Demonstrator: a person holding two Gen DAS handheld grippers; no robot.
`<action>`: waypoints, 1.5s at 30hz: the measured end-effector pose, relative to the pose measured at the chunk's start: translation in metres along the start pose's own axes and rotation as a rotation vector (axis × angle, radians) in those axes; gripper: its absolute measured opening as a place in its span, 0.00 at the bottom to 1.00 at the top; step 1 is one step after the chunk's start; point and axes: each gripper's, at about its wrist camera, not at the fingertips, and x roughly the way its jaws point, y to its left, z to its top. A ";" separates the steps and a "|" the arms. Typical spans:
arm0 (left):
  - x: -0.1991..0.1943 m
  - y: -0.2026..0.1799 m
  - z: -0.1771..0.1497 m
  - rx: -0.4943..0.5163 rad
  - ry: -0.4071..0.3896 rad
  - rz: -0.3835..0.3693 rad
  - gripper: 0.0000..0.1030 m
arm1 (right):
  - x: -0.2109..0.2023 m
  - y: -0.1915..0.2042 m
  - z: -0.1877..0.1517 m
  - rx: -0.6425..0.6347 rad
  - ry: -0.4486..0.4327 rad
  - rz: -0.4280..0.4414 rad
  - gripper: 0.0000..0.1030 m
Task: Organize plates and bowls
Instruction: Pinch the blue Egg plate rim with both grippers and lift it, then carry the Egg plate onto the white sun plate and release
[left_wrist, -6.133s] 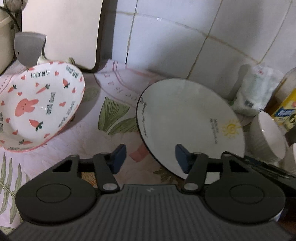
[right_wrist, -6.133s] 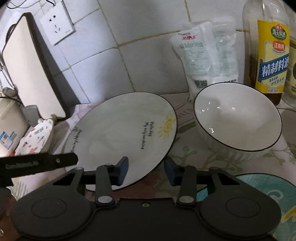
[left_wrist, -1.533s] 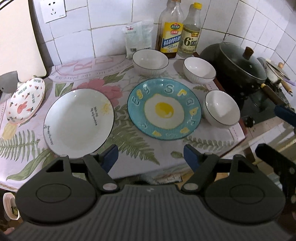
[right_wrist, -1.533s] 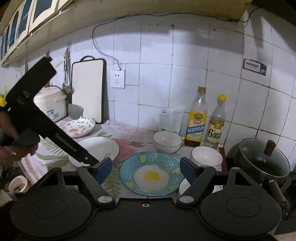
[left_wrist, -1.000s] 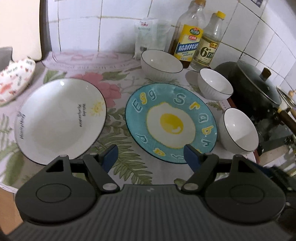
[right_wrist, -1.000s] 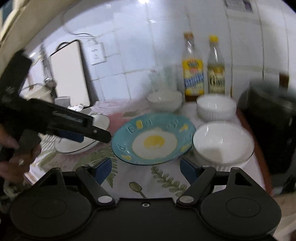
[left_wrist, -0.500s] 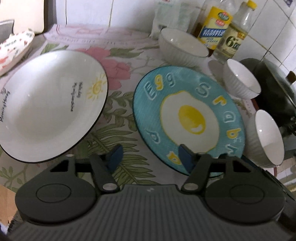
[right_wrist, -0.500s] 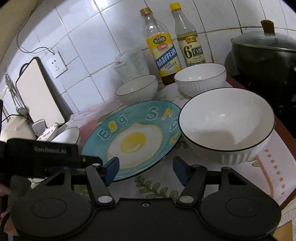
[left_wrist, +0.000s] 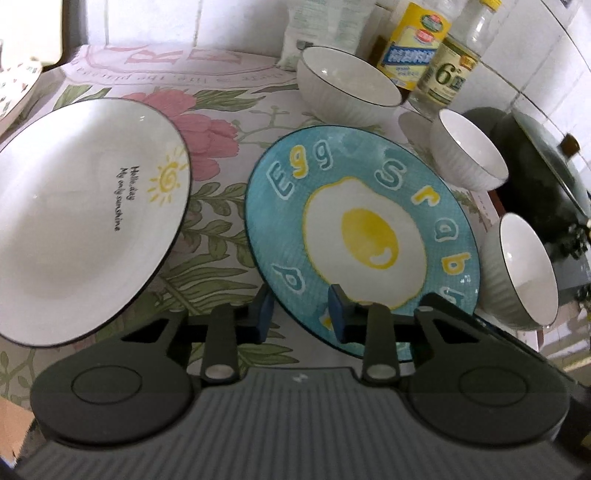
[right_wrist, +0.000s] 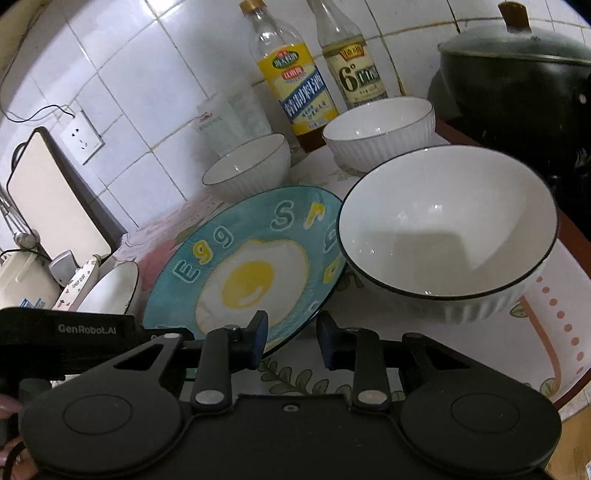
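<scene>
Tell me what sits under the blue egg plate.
The blue egg plate lies on the floral cloth, which shows all round it. Whatever lies directly beneath the plate is covered.

On the cloth-covered counter (left_wrist: 221, 92), the round blue ceramic plate with a fried-egg picture (left_wrist: 362, 240) lies just right of the wide white ceramic plate with a sun drawing (left_wrist: 81, 221). Three white ribbed ceramic bowls (left_wrist: 347, 88) curve along the egg plate's far and right sides. Two clear labelled bottles (right_wrist: 291, 77) stand by the tiled wall behind them, with a dark lidded pot (right_wrist: 517, 70) farther right.
</scene>
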 end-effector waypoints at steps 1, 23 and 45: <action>0.001 -0.002 0.001 0.019 0.002 0.004 0.30 | 0.001 0.001 0.000 0.005 -0.002 -0.007 0.32; -0.022 0.007 -0.009 -0.002 0.050 -0.046 0.25 | -0.019 0.010 0.006 0.008 0.047 -0.036 0.25; -0.145 0.019 -0.019 0.028 -0.056 -0.061 0.25 | -0.100 0.076 0.009 -0.086 -0.013 0.049 0.25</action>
